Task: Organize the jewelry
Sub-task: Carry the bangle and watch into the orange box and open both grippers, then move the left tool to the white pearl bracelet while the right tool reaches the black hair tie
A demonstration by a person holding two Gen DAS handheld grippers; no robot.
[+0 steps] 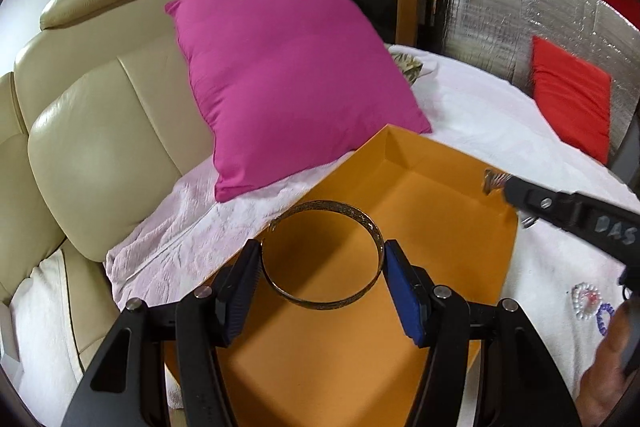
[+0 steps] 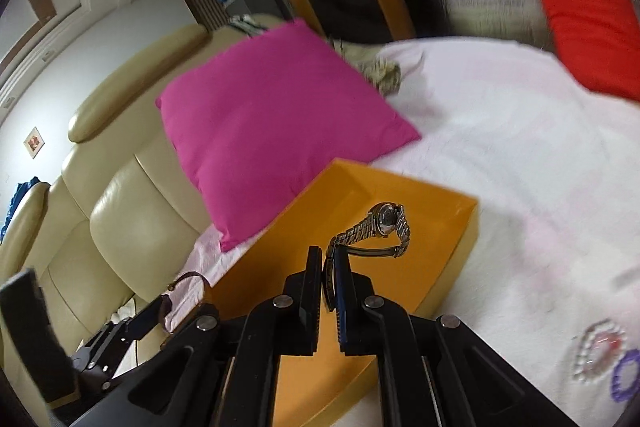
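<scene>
a white textured blanket (image 1: 460, 115) covers the bed. on it lie an orange tray (image 1: 432, 187), a pink pillow (image 1: 288, 83), a red cushion (image 1: 572, 95) and beaded bracelets (image 2: 600, 351).

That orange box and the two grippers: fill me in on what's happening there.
A person is sorting jewelry into an open orange box on a white-covered bed. The left gripper holds a gold bangle across its width, over the box. The right gripper is shut on the band of a silver wristwatch, also over the box. Beaded bracelets lie on the cover nearby.
</scene>
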